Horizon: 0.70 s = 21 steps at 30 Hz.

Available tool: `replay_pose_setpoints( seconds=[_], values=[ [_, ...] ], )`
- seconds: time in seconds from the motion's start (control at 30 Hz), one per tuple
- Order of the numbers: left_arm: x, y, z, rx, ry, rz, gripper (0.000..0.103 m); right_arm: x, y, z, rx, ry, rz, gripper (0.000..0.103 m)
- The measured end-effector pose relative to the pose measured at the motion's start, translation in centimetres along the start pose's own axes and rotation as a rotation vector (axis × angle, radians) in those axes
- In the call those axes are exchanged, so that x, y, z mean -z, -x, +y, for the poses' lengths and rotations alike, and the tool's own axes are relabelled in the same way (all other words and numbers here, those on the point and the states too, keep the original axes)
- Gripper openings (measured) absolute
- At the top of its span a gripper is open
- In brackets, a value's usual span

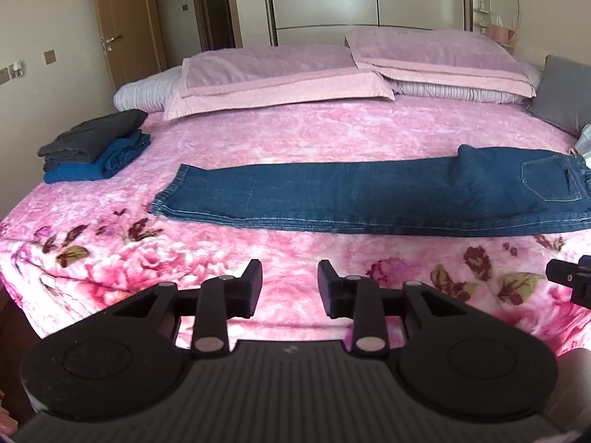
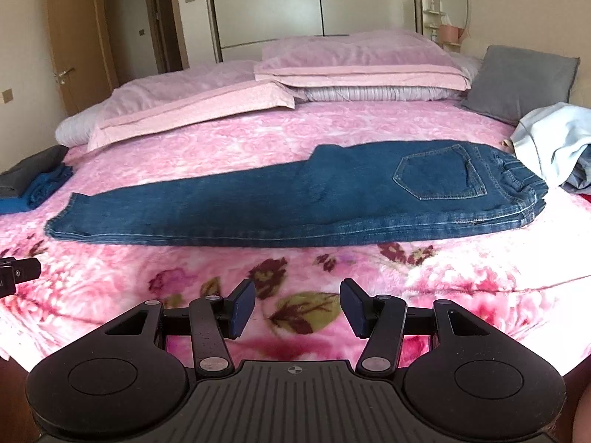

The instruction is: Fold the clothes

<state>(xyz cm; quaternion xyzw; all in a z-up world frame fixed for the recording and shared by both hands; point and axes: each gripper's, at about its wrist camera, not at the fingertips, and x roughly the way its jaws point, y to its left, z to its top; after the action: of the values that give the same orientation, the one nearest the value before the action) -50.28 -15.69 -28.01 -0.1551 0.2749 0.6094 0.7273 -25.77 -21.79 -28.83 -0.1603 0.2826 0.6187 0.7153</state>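
Left wrist view: no readable writing anywhere. Dark blue jeans point(image 1: 369, 195) lie folded lengthwise across the bed point(image 1: 295, 129), pocket at 3 o'clock. My left gripper point(image 1: 290, 288) and right gripper point(image 2: 297, 308) both gape, empty.

No legible text, brand, number or label in either view. Only marks: a small crosshair-in-circle symbol moulded on the ribbed body of the right gripper point(image 2: 297, 301), and a faint small emblem, too blurred to read, at the matching spot on the left gripper point(image 1: 290, 288). Jeans pocket stitching carries no lettering.
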Motion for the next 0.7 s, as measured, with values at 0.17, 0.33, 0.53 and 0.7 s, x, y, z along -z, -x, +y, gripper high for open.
replay_pose_setpoints(
  seconds=[0.17,0.33,0.53,0.7],
  values=[
    [0.2,2.2,0.1,-0.003,-0.002,-0.029,0.03,0.0,1.9,0.4,-0.018,0.007,-0.028,0.055],
    [-0.1,3.6,-0.1,-0.001,-0.009,-0.058,0.031,-0.2,3.4,0.4,-0.025,0.01,-0.057,0.055],
    [-0.5,4.1,-0.8,0.015,-0.027,-0.073,0.032,-0.6,4.4,-0.5,-0.016,-0.01,-0.084,0.055],
    [-0.4,2.5,-0.7,0.055,0.013,-0.043,0.032,-1.0,4.1,-1.5,-0.008,-0.034,-0.088,0.055]
  ],
)
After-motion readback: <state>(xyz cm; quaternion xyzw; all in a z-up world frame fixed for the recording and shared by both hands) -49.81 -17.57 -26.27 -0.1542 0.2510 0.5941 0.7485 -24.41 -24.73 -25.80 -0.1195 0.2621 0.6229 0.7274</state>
